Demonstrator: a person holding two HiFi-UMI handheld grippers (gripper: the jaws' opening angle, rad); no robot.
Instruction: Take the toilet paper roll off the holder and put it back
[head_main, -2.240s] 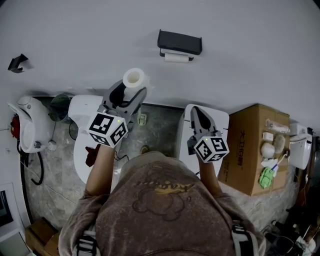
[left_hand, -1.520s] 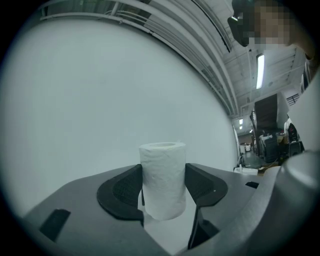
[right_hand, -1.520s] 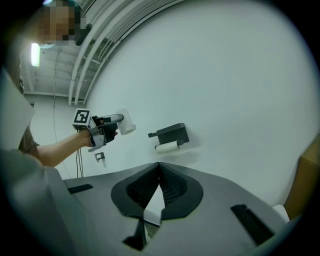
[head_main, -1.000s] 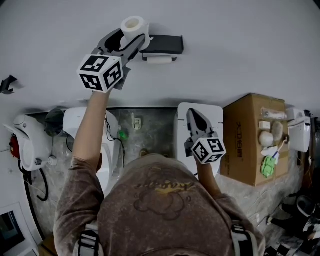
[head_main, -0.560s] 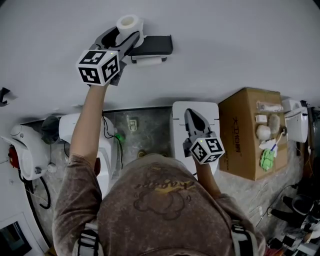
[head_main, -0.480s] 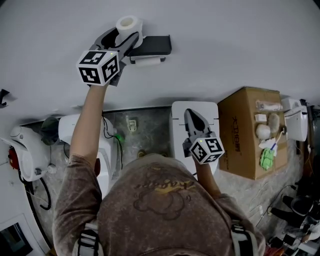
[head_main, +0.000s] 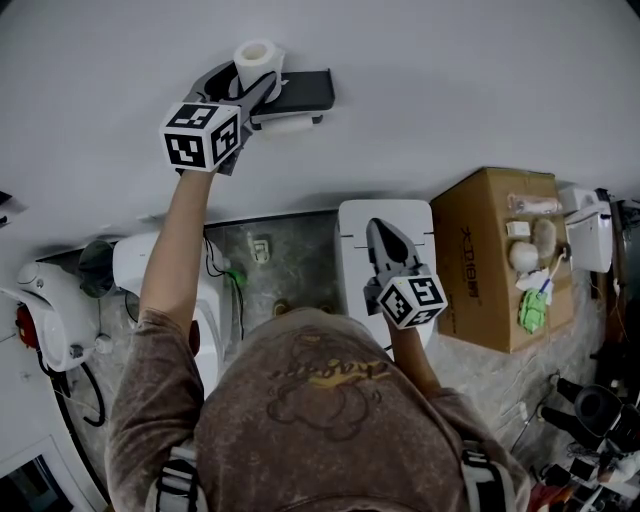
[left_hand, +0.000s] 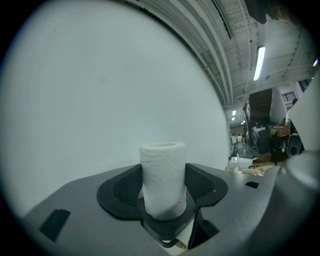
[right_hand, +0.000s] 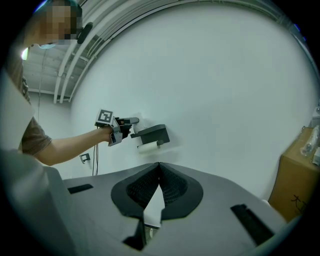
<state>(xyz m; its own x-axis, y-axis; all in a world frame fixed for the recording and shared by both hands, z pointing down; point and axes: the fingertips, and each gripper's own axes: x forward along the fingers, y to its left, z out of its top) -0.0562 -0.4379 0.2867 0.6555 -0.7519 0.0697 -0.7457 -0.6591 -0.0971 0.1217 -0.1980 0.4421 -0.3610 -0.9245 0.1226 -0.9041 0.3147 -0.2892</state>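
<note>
A plain white wall (head_main: 450, 80) stands above a grey stone floor (head_main: 300, 250). High on the left, the left gripper (head_main: 252, 84) is clenched on the white toilet paper roll (head_main: 257, 58), which stands upright just beside the black wall holder (head_main: 308, 88). Lower down, the right gripper (head_main: 383, 232) has its jaws pressed together with nothing between them. On the right, small white and green things (head_main: 528, 285) lie on a brown cardboard box (head_main: 480, 260).
</note>
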